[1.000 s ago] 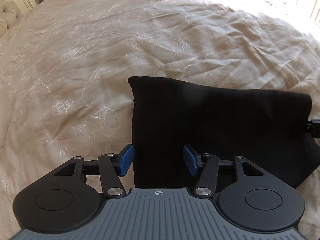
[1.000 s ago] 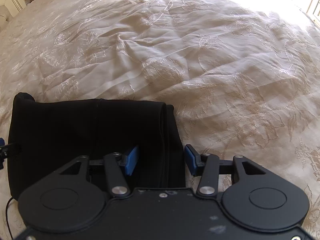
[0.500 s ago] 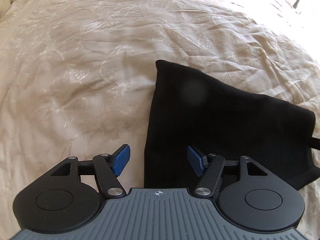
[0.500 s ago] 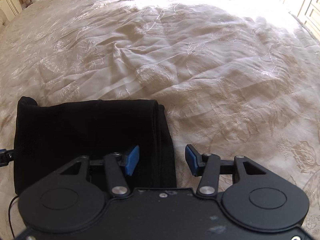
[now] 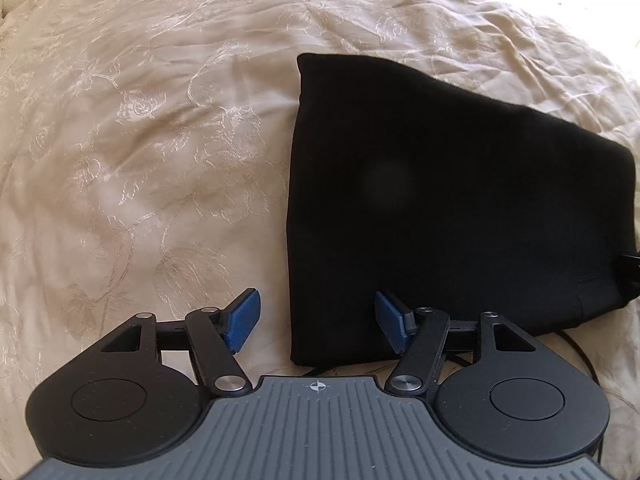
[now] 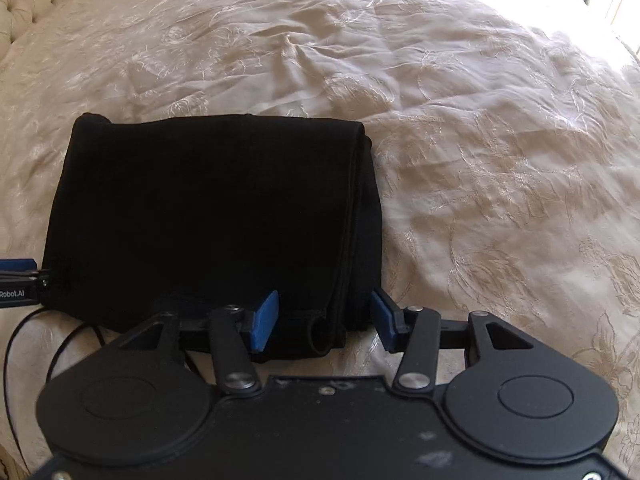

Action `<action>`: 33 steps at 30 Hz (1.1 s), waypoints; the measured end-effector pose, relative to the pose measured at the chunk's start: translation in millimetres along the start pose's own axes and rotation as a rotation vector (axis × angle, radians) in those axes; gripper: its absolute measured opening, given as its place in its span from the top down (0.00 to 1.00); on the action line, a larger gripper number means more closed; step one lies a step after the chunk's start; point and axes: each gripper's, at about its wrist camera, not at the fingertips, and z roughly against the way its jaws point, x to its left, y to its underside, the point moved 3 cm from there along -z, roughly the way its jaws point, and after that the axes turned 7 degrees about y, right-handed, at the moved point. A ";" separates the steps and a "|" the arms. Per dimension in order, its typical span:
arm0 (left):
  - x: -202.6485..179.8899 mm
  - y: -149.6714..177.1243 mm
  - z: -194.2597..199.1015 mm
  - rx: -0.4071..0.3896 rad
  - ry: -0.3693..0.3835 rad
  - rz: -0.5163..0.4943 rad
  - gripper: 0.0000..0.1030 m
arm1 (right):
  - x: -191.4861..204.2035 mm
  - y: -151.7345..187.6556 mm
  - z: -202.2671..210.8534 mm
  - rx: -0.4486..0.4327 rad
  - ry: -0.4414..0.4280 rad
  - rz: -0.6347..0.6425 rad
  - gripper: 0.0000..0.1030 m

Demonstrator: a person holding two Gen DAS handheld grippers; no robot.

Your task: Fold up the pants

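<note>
A bed [image 5: 160,140] spread with a cream coverlet [image 6: 480,160], embroidered with pale flowers and creased all over, carries everything. The black pants [image 5: 440,200] lie flat on it as a folded, roughly rectangular bundle, with layered edges showing along its right side. A thin black cable [image 6: 24,332] trails over the coverlet near the bundle's near left corner.

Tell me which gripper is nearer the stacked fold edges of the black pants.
Right. The right gripper is open around the pants' layered edge. The left gripper is open at the opposite, smooth edge.
</note>
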 end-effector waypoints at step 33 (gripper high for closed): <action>13.6 -51.6 -22.4 -0.001 0.156 0.006 0.35 | -22.7 -54.0 -67.0 0.086 -0.220 -0.166 0.28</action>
